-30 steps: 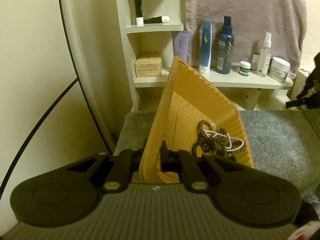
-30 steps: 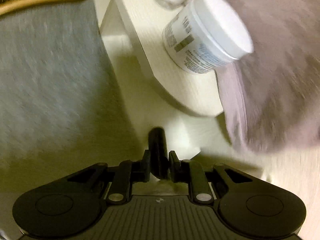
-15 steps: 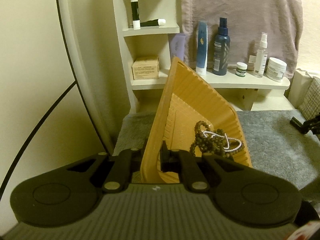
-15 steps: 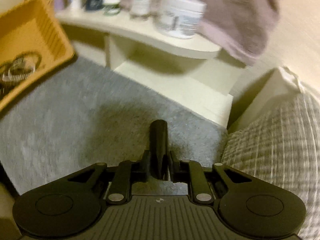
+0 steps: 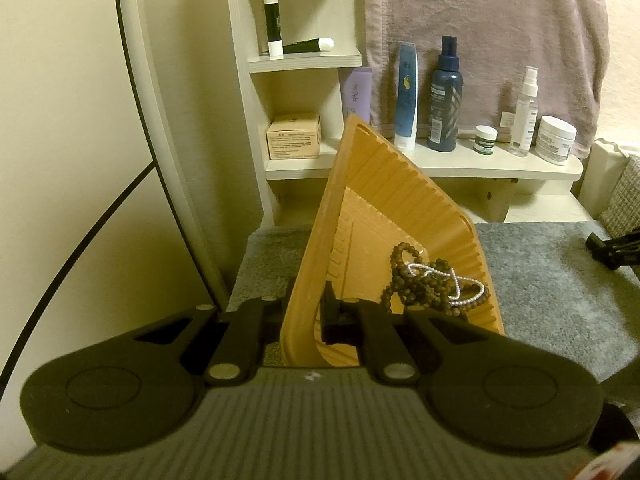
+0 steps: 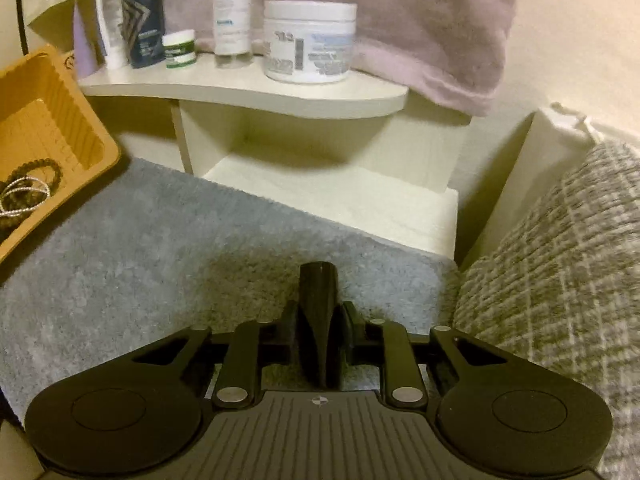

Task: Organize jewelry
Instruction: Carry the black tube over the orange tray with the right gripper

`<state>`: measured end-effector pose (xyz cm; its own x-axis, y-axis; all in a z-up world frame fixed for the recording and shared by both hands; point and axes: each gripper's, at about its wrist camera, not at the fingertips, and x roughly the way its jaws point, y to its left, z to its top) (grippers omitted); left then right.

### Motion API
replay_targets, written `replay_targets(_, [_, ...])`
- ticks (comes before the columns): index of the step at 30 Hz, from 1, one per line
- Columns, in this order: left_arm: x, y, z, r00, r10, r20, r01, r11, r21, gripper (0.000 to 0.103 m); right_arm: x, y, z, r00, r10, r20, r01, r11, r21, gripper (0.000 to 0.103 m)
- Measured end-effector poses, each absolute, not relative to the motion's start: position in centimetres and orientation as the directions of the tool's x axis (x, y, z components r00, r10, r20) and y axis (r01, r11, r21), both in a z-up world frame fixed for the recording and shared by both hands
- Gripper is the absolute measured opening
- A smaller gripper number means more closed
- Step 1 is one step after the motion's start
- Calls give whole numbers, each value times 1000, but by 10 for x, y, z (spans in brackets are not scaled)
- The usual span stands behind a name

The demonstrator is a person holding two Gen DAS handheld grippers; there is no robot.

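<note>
My left gripper (image 5: 306, 300) is shut on the rim of an orange ribbed tray (image 5: 400, 208) and holds it tilted, its left side raised, over the grey mat (image 5: 560, 288). A dark brown bead bracelet (image 5: 404, 280) and a white pearl strand (image 5: 452, 280) lie bunched against the tray's lower right wall. The tray (image 6: 48, 120) and beads (image 6: 28, 188) also show at the left edge of the right wrist view. My right gripper (image 6: 319, 280) is shut and empty, low over the grey mat (image 6: 160, 248), seen at the right edge of the left wrist view (image 5: 612, 248).
A cream shelf unit (image 5: 440, 164) stands behind the mat with bottles, tubes, a white jar (image 6: 310, 40) and a small box (image 5: 294, 136). A mauve towel (image 5: 480, 20) hangs behind it. A checked cushion (image 6: 560, 260) lies right of the mat. A mirror frame (image 5: 160, 120) stands left.
My right gripper swung away from the shelf and jar and came down low over the mat's right end. The left gripper kept hold of the tilted tray with little movement.
</note>
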<state>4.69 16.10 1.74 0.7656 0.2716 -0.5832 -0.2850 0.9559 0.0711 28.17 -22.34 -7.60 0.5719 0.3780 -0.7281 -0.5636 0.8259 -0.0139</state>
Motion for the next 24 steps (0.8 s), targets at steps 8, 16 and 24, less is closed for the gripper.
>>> replay_targets(8, [46,163,15,768,273,-579,-287,955,70,7,249,-217,-50,588,454,-669,-543,835,88,22])
replay_targets(16, [46,164,15,769,270,-579,-285,956,67,7,211,-165,-18,543,582,-605,-611,768,190,22])
replay_targets(24, [47,168,13,771,262,-581,-278,959,64,7,183,-100,-5,470,688,-553,-676,684,275,22])
